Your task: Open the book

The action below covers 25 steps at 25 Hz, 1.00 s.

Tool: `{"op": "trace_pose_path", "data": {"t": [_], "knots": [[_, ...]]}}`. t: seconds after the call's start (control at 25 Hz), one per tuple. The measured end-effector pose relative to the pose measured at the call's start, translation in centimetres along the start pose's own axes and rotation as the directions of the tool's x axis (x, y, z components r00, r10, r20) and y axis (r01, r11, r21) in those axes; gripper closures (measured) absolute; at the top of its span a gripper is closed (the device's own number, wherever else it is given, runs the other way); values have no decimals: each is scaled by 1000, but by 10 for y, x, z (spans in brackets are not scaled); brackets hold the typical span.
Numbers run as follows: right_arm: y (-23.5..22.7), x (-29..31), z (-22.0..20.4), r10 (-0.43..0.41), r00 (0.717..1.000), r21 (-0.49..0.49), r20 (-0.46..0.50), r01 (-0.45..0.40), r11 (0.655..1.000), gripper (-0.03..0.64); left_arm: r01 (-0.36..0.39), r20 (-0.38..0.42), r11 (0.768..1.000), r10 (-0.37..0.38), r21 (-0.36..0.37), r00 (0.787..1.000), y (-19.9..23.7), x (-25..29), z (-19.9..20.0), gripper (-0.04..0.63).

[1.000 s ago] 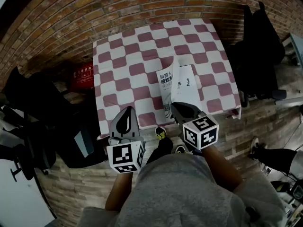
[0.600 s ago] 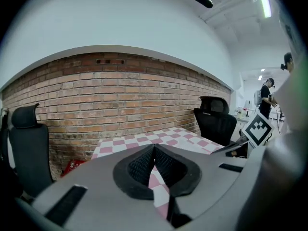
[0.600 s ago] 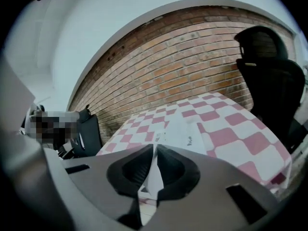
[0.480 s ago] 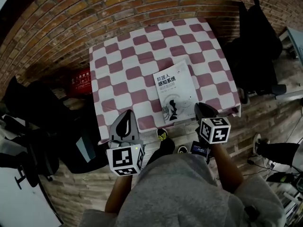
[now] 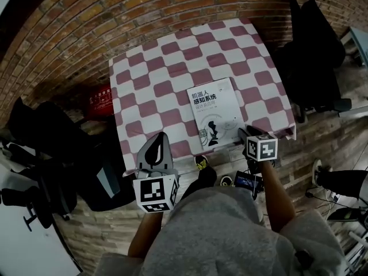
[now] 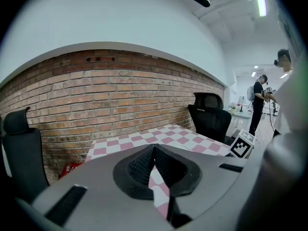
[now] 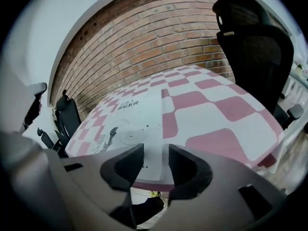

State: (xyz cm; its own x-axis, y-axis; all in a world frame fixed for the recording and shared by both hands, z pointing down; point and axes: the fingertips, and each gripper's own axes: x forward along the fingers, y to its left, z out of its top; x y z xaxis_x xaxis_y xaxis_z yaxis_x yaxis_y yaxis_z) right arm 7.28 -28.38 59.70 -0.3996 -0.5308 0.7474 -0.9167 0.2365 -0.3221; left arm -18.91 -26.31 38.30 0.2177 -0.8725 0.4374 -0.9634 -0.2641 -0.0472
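A white book (image 5: 215, 111) with black print lies closed, cover up, on the pink-and-white checked table (image 5: 149, 68), close to its near edge. My right gripper (image 5: 245, 133) hangs at that edge, just right of the book's near corner. Its jaws have just been opening. In the right gripper view the right gripper (image 7: 155, 150) stands open; the book (image 7: 130, 124) lies beyond the fingertips, with only its near corner showing through the gap. My left gripper (image 5: 157, 137) hovers before the table's near left side, away from the book, shut and empty (image 6: 154, 147).
A black office chair (image 5: 313, 56) stands right of the table. On the brick floor to the left are a red box (image 5: 102, 94) and dark chairs and bags (image 5: 52, 137). My shoes (image 5: 201, 163) are under the table's near edge. A person (image 6: 260, 105) stands far off.
A second ago the book's cover stood lifted with the right gripper at it; now the book lies flat and closed. The right gripper has moved right and down, and its jaws have opened.
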Motion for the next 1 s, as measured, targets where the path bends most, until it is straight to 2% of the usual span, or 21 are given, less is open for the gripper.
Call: {"op": "trace_pose_path", "data": {"t": [0.08,0.16,0.24,0.32,0.48,0.6,0.8,1.0], "knots": [[-1,4,0,9,1000,15,-11,-9,1000,468,-5,4,1000,5,0,1000,2,-2,0,588],[0,0,5,13,1000,14,-1,-13,1000,520,-9,6,1000,9,-2,1000,5,-3,0,588],[5,-9,15,26,999,21,40,-26,999,558,-12,8,1000,12,-3,1000,8,-3,0,588],[18,-22,28,52,994,22,93,-54,998,568,-13,5,1000,13,-3,1000,8,-3,-2,588],[72,-44,58,153,971,-35,181,-149,988,571,-19,13,1000,19,-6,1000,8,-6,1,588],[121,-53,77,252,945,-105,211,-234,967,572,-29,32,1000,29,-11,999,9,-10,5,588],[196,-43,79,398,903,-204,161,-364,909,572,-80,38,996,81,-28,996,25,-24,5,588],[244,-12,58,467,882,-254,69,-437,863,572,-141,25,989,142,-42,990,47,-39,-4,588]]}}
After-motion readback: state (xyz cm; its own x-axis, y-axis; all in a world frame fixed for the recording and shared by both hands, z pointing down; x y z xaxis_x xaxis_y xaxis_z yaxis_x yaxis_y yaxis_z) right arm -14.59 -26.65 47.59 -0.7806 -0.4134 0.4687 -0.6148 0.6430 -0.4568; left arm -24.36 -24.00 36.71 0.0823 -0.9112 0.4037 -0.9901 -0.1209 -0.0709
